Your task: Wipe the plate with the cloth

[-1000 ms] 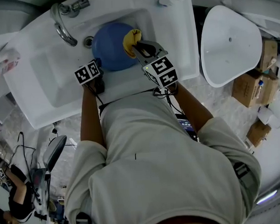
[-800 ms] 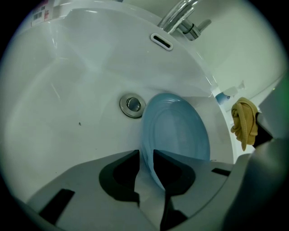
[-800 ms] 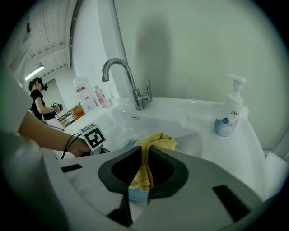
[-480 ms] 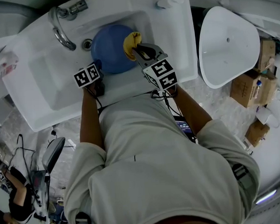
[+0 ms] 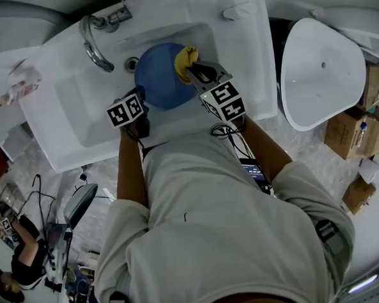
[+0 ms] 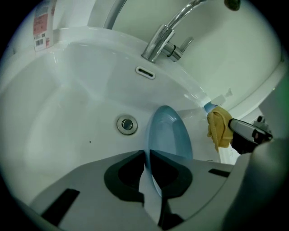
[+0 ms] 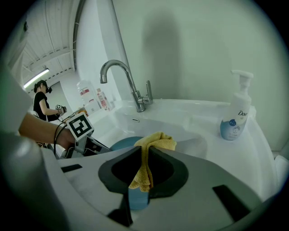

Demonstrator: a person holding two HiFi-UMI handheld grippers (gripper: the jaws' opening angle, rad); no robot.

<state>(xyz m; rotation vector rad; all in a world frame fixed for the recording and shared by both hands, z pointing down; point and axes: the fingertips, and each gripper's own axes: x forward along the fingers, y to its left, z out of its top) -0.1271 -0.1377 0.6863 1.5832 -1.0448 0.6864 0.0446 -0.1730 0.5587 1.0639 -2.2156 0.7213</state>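
A blue plate [image 5: 161,75] is held tilted up over the white sink basin [image 5: 78,116]. My left gripper [image 5: 140,104] is shut on the plate's near rim; in the left gripper view the plate [image 6: 168,137] stands on edge between the jaws of that gripper [image 6: 148,155]. My right gripper [image 5: 194,69] is shut on a yellow cloth [image 5: 185,59], which rests against the plate's right edge. Seen from the right gripper [image 7: 143,158], the cloth [image 7: 150,155] hangs bunched between the jaws, with the plate [image 7: 122,144] just behind it.
The chrome faucet [image 5: 96,44] stands at the sink's back left, with the drain [image 6: 127,124] below it. A soap dispenser [image 7: 235,115] sits on the right ledge. A white stool-like basin [image 5: 322,72] and cardboard boxes [image 5: 352,138] stand to the right. Another person [image 5: 17,267] is at the lower left.
The whole view shifted slightly; both grippers, plate and cloth keep the same arrangement. The cloth stays against the plate's right edge.
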